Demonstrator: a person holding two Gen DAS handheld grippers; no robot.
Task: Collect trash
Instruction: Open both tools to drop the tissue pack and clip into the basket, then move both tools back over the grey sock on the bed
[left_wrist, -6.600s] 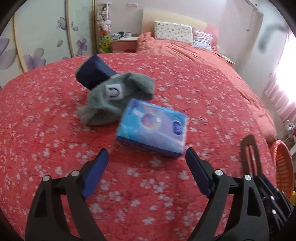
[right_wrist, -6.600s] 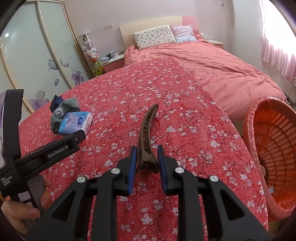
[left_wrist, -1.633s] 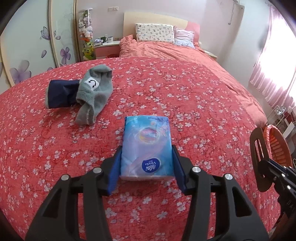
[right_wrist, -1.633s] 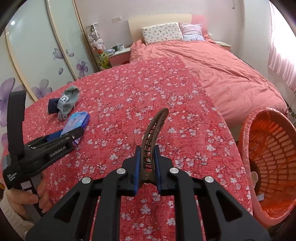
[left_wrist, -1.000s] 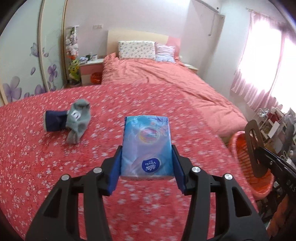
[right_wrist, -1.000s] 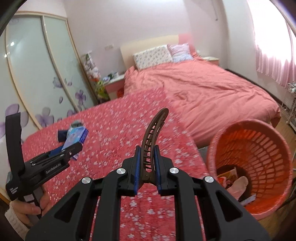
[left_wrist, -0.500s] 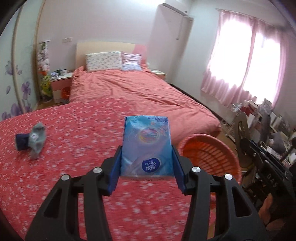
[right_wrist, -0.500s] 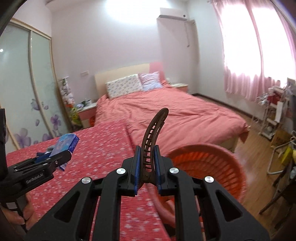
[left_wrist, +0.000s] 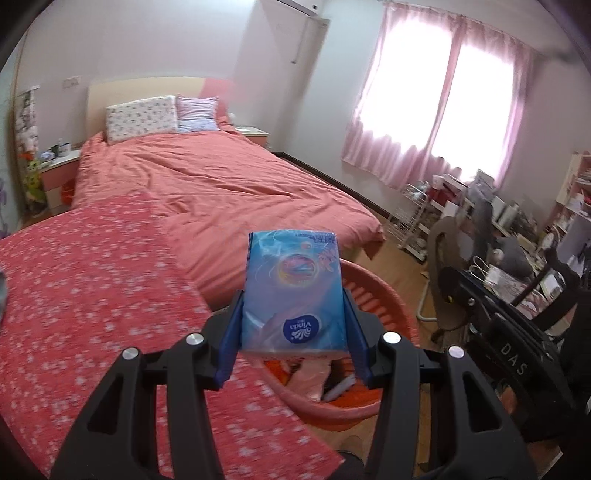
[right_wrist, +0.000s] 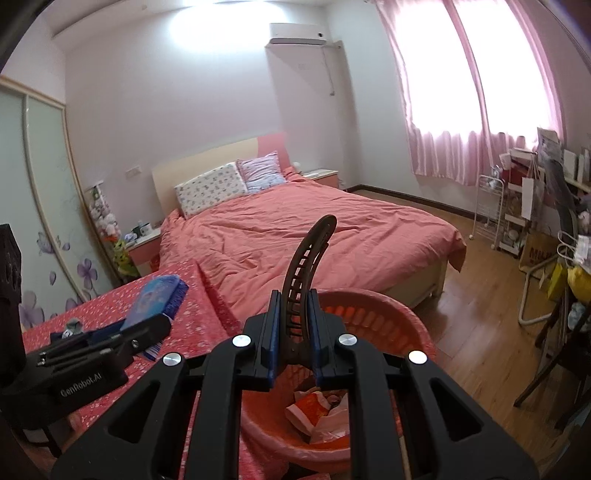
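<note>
Pink bedroom, orange plastic basket (right_wrist: 373, 306) below: left gripper (left_wrist: 293, 334) clamping blue tissue pack (left_wrist: 293, 291), right gripper (right_wrist: 293, 332) pinching brown curved hair clip (right_wrist: 306, 266); next, judged: release both into basket.

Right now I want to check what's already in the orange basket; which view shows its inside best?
The right wrist view: the orange basket sits open below the right tool, wrappers visible inside. In the left wrist view the tissue pack and left tool hide most of it.

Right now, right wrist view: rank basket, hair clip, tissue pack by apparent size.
1. basket, largest, partly hidden by the right gripper.
2. hair clip.
3. tissue pack, in the left gripper.
Clip sits nearer the camera, so 2 and 3 are unsure.
</note>
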